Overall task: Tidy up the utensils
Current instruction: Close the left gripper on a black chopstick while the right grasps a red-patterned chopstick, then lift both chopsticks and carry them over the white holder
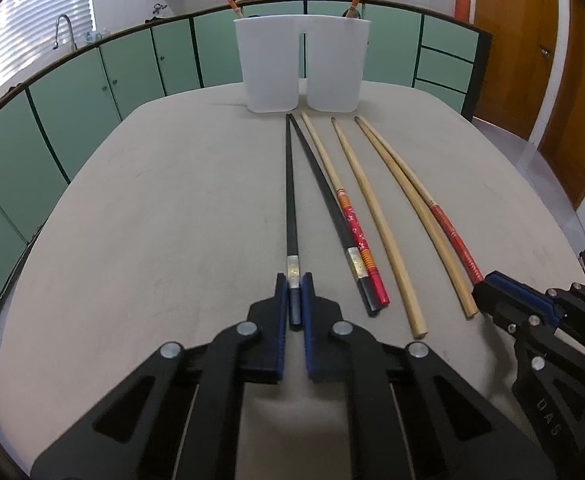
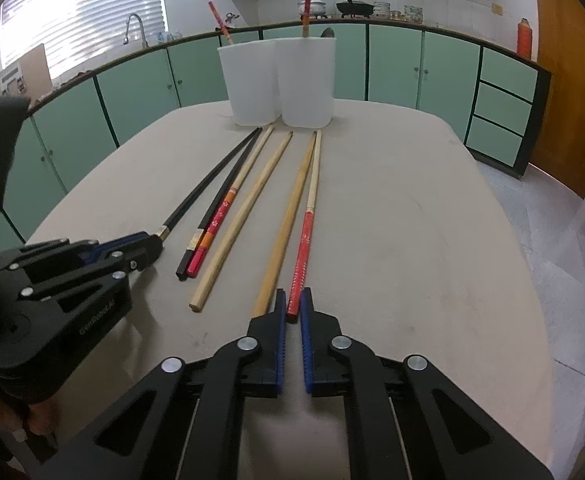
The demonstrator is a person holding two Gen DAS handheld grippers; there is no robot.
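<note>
Gripping chopstick butts on table (image 1: 132, 200): L gripper (image 1: 294, 282) clamped on black chopstick (image 1: 290, 200), R gripper (image 2: 291, 300) on red-handled chopstick (image 2: 304, 236), both short of white holder (image 1: 300, 64); risk: end-only hold lets sticks pivot/slip on lift, nudging neighbours.

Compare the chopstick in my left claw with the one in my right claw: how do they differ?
The black chopstick in the left claw is dark all over with a metallic band near its butt; the red-handled chopstick in the right claw is pale wood with a patterned red handle. The black one lies leftmost, the red-handled rightmost. Both lie flat, gripped at the butt.
</note>
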